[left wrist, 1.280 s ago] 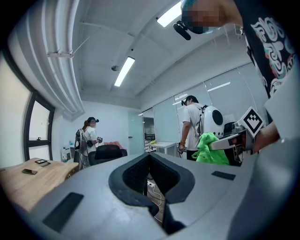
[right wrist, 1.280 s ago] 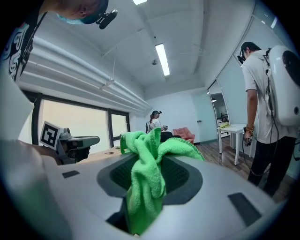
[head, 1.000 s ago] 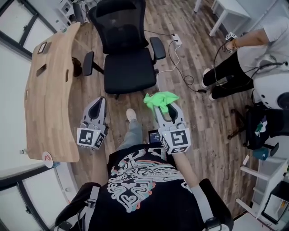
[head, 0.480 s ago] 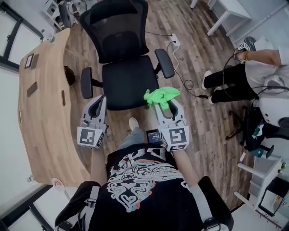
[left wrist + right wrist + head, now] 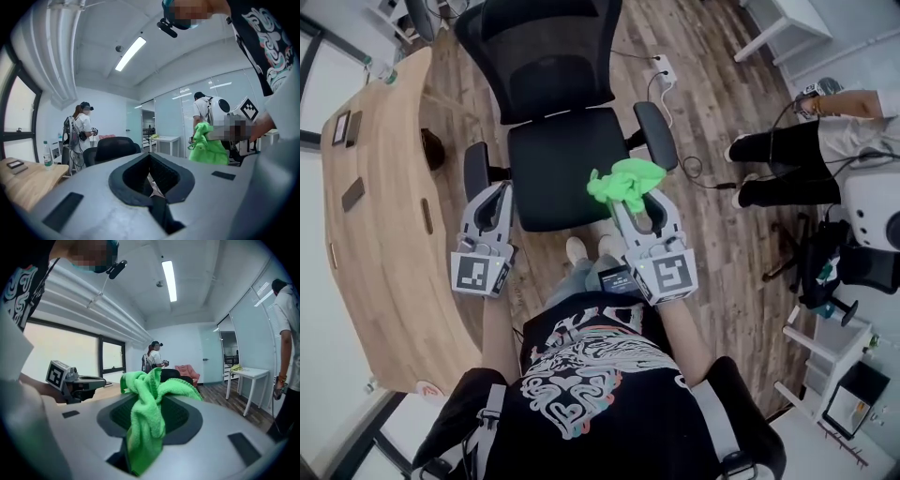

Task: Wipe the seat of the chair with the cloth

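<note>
Right gripper: jaws clamped on the green cloth, which bunches over the jaw tips at the near right corner of the chair seat. Contact with the seat cannot be determined. Left gripper: jaws together, nothing between them, by the seat's near left corner.

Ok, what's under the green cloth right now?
The green cloth, clamped in the right gripper, hangs over the front right corner of the seat. That corner and the jaws' tips are hidden.
</note>
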Motion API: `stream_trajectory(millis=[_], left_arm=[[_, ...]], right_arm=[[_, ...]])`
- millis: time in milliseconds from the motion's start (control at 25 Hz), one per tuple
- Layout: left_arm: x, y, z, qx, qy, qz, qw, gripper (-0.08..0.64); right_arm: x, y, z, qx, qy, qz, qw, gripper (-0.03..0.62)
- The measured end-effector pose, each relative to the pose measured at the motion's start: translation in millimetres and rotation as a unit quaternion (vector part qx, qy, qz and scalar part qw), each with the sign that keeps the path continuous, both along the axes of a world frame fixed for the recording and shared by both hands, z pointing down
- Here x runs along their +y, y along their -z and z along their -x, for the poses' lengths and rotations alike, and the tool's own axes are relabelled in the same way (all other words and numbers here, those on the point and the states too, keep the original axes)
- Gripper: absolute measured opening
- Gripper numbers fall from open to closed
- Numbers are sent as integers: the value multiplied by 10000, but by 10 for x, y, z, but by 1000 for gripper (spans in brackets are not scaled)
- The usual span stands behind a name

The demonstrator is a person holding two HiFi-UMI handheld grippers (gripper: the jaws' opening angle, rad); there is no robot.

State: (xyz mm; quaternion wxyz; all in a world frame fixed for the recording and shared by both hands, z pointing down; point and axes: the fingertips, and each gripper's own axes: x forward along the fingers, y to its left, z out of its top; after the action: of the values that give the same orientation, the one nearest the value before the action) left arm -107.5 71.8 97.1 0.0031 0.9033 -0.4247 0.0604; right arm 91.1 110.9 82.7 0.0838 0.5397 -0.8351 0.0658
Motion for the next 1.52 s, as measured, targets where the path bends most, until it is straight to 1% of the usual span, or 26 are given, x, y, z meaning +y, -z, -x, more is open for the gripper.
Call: stream_trajectory(millis=[160,280,400,560,680,800,920,1080,1280,1440,1520], left_arm=[[-204,-37,16,23,125,83,9999,2],[-344,-112,-13,-89,216,170,9996,2],[-471,-175,-124,-126,270,264,9992,2],[-676,-302,-268,-213,293,192,9992,2],[-773,-368,-376,-212,392,348,9984,2],[-818,-404,-425,-227,418,380,9981,2],[-825,-505,-395,-317,394,362,9981,2],[-863,-606,-343,-352,435,546,9969,2],[-1033,-921,-188,-448,528,659,9954,2],[-1058,-1181,-211,-564,342,939,9934,2],[-1057,-1287,-206,-537,313,1042,9926,2]], right_arm=[[-207,-72,-24,85,60,44,9999,147],[-360,-182,-49,133,127,180,9997,147],[-500,-296,-98,91,278,412,9987,147],[-713,-424,-227,142,344,404,9985,147],[-785,-549,-306,177,435,525,9975,147],[-851,-651,-366,277,461,620,9966,147],[-935,-719,-376,347,405,657,9964,147],[-1012,-840,-344,485,340,786,9951,147],[-1186,-1059,-300,707,210,885,9933,147],[-1237,-1247,-231,753,208,1064,9912,147],[-1253,-1348,-169,784,228,1137,9902,147]])
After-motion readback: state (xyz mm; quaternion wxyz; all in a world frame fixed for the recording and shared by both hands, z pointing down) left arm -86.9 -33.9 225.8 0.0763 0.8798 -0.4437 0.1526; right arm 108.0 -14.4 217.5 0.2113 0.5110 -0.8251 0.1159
